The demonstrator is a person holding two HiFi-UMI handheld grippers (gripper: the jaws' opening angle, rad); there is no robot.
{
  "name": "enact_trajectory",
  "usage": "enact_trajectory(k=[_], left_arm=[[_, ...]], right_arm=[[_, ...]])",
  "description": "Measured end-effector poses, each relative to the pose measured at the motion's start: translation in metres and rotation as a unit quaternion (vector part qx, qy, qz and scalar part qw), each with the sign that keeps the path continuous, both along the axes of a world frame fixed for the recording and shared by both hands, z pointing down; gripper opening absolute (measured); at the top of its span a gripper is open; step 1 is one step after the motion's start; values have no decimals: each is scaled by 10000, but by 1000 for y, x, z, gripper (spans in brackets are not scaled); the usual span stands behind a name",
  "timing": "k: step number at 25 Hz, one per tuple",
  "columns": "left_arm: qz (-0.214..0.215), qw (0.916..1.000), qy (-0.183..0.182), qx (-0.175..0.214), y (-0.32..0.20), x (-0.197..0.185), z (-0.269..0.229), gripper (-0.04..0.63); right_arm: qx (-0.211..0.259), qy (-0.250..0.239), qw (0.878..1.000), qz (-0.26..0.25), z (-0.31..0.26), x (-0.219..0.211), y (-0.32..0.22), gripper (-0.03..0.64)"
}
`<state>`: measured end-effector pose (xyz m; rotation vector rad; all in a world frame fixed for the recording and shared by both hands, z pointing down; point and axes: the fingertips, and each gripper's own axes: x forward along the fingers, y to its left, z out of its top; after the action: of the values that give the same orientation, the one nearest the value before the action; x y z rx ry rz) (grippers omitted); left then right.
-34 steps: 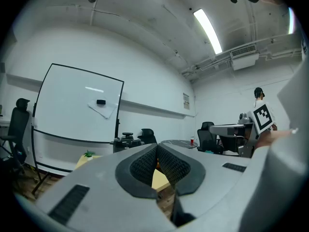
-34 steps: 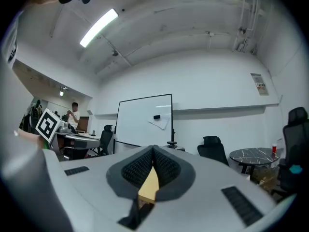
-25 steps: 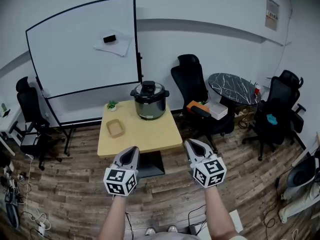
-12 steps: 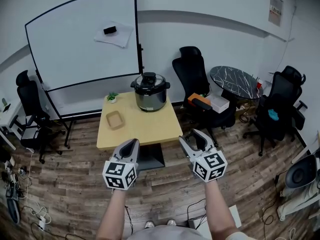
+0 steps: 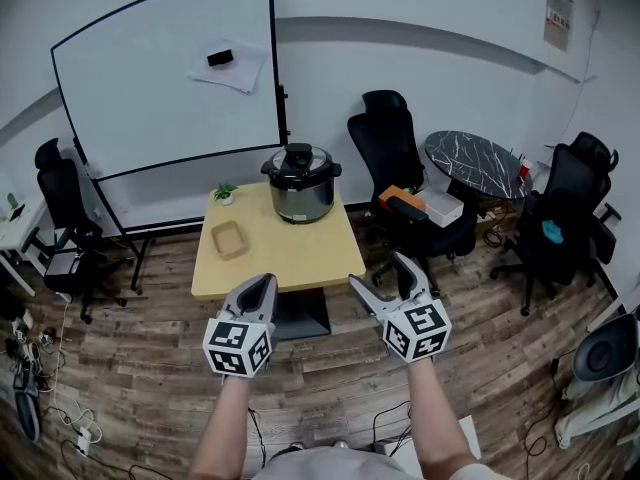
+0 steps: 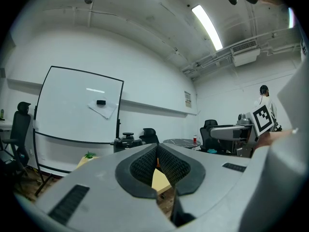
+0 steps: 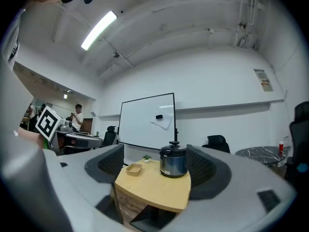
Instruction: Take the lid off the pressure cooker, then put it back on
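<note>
Pressure cooker (image 5: 301, 193) is standing on the desk (image 5: 300, 258), out of reach of both grippers.
The left gripper (image 5: 262, 288) is hanging over the floor just short of the desk's front edge, its fingers pressed together on nothing. A small tray (image 5: 230, 239) is lying on the desk's left part, and the cooker at the far edge is wearing its lid (image 5: 300, 160). The right gripper (image 5: 380, 283) is hovering with fingers spread wide, empty.

Office room with white walls (image 5: 420, 78) and a wood-plank floor (image 5: 130, 368). A whiteboard (image 5: 165, 78) on a stand rises behind a square wooden table (image 5: 290, 253). Black office chairs (image 5: 385, 133) surround a round dark table (image 5: 478, 165). Ceiling strip lights (image 7: 99, 30) glow.
</note>
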<state>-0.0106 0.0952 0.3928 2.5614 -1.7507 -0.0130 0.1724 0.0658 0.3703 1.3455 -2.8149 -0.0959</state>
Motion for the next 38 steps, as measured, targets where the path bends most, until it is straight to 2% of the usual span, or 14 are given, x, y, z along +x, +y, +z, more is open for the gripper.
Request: enact_trajectory(k=[7, 15, 30, 38], left_arm=[[-186, 9997, -129, 82, -16, 0, -6, 17], [-302, 9994, -67, 147, -63, -13, -6, 17], [72, 9998, 126, -95, -238, -68, 17, 17], [288, 9991, 298, -46, -318, -92, 9, 17]], right_arm=[[34, -19, 9999, -131, 0, 4, -23, 390], [23, 76, 9998, -199, 6, -4, -69, 384], [-233, 289, 9993, -10, 25, -70, -233, 368], [-273, 585, 9979, 92, 16, -94, -309, 362]])
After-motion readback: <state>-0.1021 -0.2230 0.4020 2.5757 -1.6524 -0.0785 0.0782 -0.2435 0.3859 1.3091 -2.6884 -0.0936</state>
